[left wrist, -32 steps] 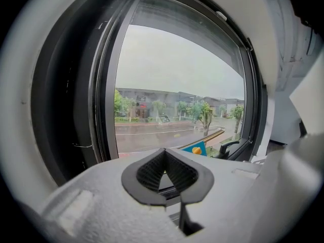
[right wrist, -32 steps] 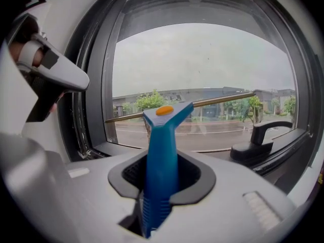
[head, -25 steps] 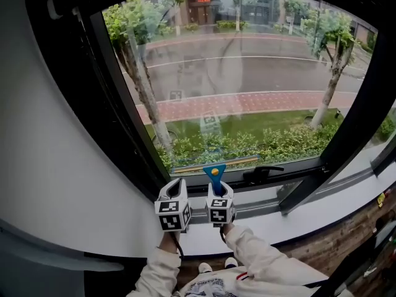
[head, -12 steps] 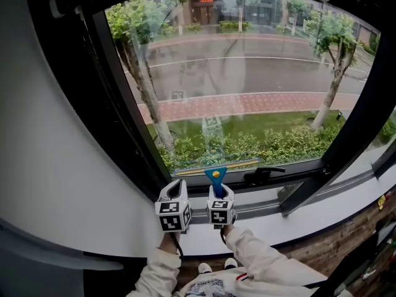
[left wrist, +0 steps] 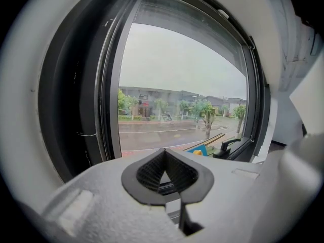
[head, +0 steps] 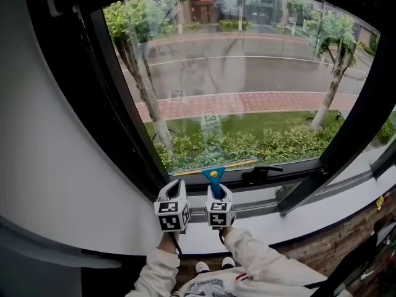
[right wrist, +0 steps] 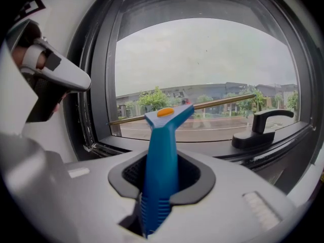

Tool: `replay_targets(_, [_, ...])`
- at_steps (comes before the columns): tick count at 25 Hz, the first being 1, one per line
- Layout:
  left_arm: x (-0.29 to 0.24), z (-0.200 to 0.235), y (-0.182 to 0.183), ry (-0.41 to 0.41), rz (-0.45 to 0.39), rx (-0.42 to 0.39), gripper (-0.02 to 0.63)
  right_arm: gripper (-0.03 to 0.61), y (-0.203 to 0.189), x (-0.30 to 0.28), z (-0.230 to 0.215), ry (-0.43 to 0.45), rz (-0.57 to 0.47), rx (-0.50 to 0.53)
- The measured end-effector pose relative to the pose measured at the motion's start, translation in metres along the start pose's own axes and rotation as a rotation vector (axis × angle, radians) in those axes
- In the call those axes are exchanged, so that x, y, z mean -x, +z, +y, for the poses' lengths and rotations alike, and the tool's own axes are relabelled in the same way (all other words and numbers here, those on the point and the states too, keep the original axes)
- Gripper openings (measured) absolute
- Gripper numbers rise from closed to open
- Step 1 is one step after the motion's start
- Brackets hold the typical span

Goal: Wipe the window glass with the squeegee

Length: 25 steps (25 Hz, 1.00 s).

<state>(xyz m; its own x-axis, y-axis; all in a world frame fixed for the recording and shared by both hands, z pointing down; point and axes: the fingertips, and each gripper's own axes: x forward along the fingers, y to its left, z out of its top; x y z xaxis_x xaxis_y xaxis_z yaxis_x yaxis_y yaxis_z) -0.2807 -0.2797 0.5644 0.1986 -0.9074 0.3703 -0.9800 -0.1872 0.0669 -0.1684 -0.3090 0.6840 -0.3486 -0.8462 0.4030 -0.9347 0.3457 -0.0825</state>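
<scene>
Large window glass [head: 247, 73] sits in a dark metal window frame [head: 102, 98], with a white wall [head: 43, 166] on the far left. A black lever window handle [head: 263, 172] lies on the frame's bottom rail. A white sill [head: 315, 203] runs below the handle. The handle is the closest thing in the way of the blade.

The blue plastic squeegee [head: 214, 178] has an orange dot and a thin brass-coloured blade bar, and it is just left of the handle. The bar lies along the bottom edge of the glass, nearly level, and its right end reaches just above the handle's base. Whether the blade touches the glass is not clear.

The right gripper [right wrist: 161, 178] is clamped on the squeegee's blue grip. The grip stands up between the jaws and the head sticks out past the jaw tips toward the glass. The left gripper [left wrist: 164, 173] has its jaws closed together and holds nothing. It is further left of the handle, close beside the right gripper. White sleeves [head: 250, 258] show below both grippers.
</scene>
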Motion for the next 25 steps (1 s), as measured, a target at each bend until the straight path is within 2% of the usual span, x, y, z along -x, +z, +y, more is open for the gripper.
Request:
replay_targets(6, [0.011,-0.009,-0.007,0.025,-0.011,0.002,0.002,0.107,0.027,0.021,0.001,0.03,-0.088,0.066])
replay_targets(11, [0.033,-0.024,-0.009,0.043,-0.054,-0.012,0.002,0.107,0.057,0.055,-0.014,0.065,-0.155,0.039])
replay_targets(15, [0.061,-0.05,-0.016,0.028,-0.121,-0.038,0.002,0.107,0.063,0.107,-0.044,0.092,-0.187,0.0])
replay_targets(21, [0.124,-0.096,-0.034,-0.05,-0.18,-0.082,0.002,0.107,0.037,0.208,-0.091,0.048,-0.169,-0.065])
replay_targets(25, [0.186,-0.105,-0.063,-0.062,-0.176,-0.092,0.002,0.107,0.008,0.282,-0.093,0.014,-0.151,-0.064])
